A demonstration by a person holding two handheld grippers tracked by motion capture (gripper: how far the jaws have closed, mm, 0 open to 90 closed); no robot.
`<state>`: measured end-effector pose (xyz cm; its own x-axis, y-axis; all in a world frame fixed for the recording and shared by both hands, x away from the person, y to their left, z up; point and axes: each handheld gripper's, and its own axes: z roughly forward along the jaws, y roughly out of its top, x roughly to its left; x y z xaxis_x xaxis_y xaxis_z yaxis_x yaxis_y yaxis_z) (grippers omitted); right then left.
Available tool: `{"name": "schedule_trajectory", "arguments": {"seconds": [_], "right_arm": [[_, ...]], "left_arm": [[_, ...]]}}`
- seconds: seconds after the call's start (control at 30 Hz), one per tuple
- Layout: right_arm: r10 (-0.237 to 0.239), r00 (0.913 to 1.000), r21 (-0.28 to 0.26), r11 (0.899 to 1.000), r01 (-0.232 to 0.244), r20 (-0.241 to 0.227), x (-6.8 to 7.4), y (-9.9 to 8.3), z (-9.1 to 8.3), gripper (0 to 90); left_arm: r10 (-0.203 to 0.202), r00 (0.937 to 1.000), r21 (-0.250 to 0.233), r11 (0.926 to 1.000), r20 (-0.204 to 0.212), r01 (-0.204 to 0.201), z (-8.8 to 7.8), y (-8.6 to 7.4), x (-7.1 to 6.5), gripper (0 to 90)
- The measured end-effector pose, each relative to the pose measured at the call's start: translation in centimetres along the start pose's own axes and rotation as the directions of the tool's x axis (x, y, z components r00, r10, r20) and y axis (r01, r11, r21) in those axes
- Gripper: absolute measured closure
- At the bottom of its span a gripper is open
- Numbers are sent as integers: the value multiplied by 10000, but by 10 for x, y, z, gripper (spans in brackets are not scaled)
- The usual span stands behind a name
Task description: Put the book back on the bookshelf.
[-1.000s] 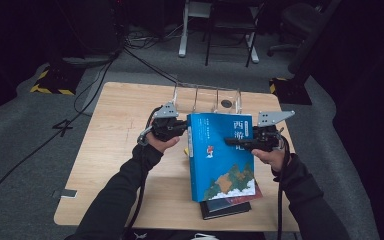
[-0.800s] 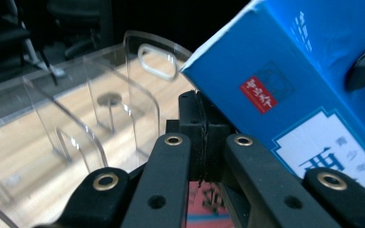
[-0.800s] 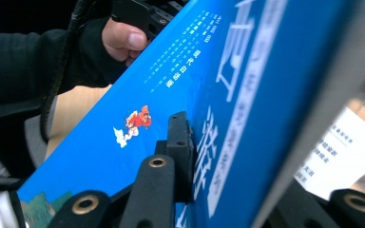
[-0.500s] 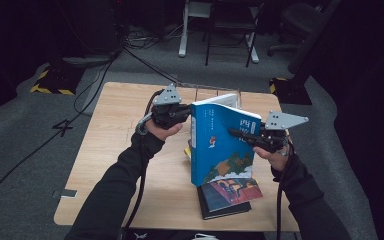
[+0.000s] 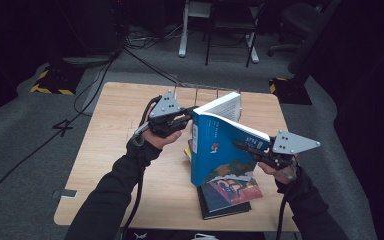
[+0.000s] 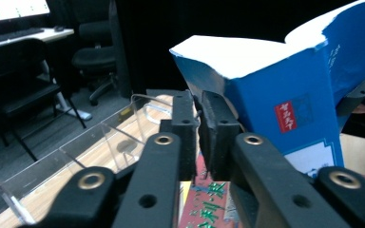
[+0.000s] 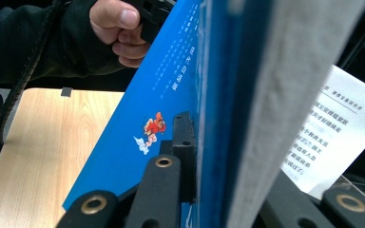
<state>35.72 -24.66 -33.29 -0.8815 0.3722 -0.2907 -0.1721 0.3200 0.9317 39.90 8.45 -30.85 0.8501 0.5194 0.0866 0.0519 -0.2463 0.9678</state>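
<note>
Pale wooden table point(image 5: 120, 150) below: I've swung the blue paperback book point(image 5: 217, 155) from flat to upright above it, left tongs point(image 5: 186, 117) clamping its spine corner, right tongs point(image 5: 245, 146) gripping its cover, ready for shelving.

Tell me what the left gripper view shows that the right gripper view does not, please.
Left gripper view alone: the clear acrylic rack at the table's far edge, a black chair behind it, and a second book lying flat on the table.

Right gripper view alone: the little cartoon figure on the cover, a page of printed text, and the person's other hand.

Both: the blue book, raised between the two grippers, and the wooden table below it.
</note>
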Motion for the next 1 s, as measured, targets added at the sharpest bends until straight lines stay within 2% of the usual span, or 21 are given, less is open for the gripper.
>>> {"name": "schedule_trajectory", "arguments": {"seconds": [0.1,0.27,0.47,0.6,0.63,0.7,0.8,0.9,1.0], "right_arm": [[-197,9998,-93,9998,198,100,11,-1,-9,828],[-351,9991,-176,9992,355,219,19,-3,-16,828],[-448,9987,-175,9988,452,258,26,-5,-21,827],[-522,9981,-191,9984,528,315,30,-5,-22,827],[-501,9982,-208,9985,508,316,30,-5,-22,827],[-515,9981,-230,9984,523,339,31,-5,-23,827],[-569,9976,-211,9981,577,398,33,-5,-23,827],[-585,9976,-266,9979,595,377,35,-5,-24,826],[-564,9977,-284,9979,574,368,37,-5,-25,826]], "left_arm": [[84,10000,-42,10000,37,-84,-6,-2,-7,758],[13,9998,-86,10000,222,-11,-18,-10,-17,674],[114,9993,321,9994,367,-125,-25,-28,-29,610],[-45,9978,428,9991,661,17,-30,-40,-33,574],[16,9972,542,9985,743,-57,-32,-43,-36,563],[-12,9949,601,9982,1010,-49,-34,-48,-41,511],[10,9925,851,9963,1221,-115,-33,-55,-51,462],[-59,9909,1136,9935,1345,-95,-26,-64,-60,389],[-310,9891,1346,9908,1441,115,-12,-75,-68,351]]}}
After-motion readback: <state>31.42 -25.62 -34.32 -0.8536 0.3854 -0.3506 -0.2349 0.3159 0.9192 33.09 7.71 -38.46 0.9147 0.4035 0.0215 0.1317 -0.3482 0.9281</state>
